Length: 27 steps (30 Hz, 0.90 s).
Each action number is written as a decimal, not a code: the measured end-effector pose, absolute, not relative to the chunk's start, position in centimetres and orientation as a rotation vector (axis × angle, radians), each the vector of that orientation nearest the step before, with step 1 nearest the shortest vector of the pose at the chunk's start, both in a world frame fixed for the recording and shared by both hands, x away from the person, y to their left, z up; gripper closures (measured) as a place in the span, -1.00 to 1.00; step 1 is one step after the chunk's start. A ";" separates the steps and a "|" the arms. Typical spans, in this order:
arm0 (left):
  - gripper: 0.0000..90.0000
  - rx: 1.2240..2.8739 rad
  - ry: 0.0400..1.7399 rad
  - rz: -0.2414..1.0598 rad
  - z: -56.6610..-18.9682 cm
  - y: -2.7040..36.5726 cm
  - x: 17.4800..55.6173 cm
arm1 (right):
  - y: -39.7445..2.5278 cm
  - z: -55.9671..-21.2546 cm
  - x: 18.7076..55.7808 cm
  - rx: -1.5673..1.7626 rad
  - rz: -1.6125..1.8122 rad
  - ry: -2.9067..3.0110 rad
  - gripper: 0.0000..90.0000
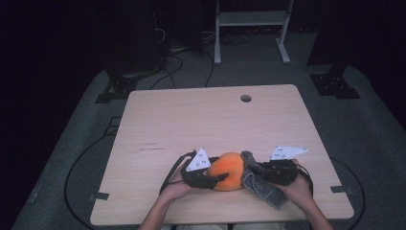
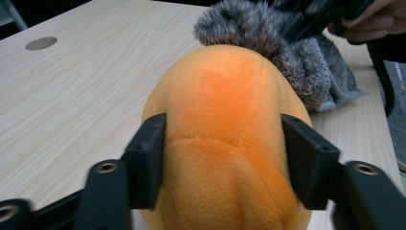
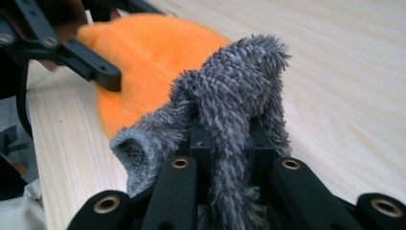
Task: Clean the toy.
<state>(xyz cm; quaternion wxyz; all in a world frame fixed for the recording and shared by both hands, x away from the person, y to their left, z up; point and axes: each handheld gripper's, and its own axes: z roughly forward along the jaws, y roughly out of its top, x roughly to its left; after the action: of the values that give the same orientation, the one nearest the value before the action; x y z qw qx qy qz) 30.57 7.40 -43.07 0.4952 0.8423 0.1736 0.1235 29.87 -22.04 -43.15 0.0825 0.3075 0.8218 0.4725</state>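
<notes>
Left hand-held gripper [image 1: 218, 178] sits at the near edge of the worktop [image 1: 191, 120], jaws clamped on the orange plush toy [image 1: 229, 171]. In the left gripper view one jaw presses each flank of the plush, which bulges up and forward between them and fills the gap. The person's left hand [image 1: 176, 188] wraps the body of the left hand-held gripper from below.

The plush lies directly ahead of the left jaws, between the two hand-held grippers, resting on the worktop.

Grey fuzzy cloth [image 1: 258, 184] touches the plush on the side facing the right hand-held gripper [image 1: 252, 168]. Right jaws are pinched tight on a fold of that cloth; in the right gripper view the pile stands up between and over the jaw tips, and a loose tube-like end hangs off to one side. The cloth trails down toward the near edge under the right hand [image 1: 298, 188].
</notes>
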 end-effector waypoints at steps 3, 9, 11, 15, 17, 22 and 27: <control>-0.68 2.065 0.541 0.255 -42.8 7.2 31.2 | -22.4 -43.4 29.9 0.942 1.414 2.466 0.72; -0.12 2.037 0.375 0.347 -42.6 7.1 30.5 | -22.6 -43.0 29.4 0.942 1.426 2.458 0.72; -0.04 2.024 0.301 0.437 -42.3 7.2 30.2 | -22.7 -42.3 29.1 0.917 1.424 2.442 0.72; -0.05 2.058 0.212 0.384 -43.2 7.5 30.4 | -22.4 -40.4 28.6 0.856 1.496 2.376 0.72; -0.12 2.049 0.248 0.361 -43.3 8.1 30.6 | -21.7 -40.4 28.7 0.846 1.486 2.379 0.72; -0.62 2.057 0.409 0.280 -43.1 9.0 31.4 | -20.9 -43.3 29.6 0.887 1.358 2.473 0.72; -0.42 2.054 0.407 0.275 -43.1 8.9 31.4 | -21.6 -43.1 29.4 0.872 1.256 2.488 0.72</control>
<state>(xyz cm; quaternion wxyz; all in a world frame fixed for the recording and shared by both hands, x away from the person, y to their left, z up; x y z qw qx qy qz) 31.38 8.90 -43.13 0.4925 0.8464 0.1679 0.1134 29.39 -21.60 -43.13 0.1104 0.2969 0.8466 0.4276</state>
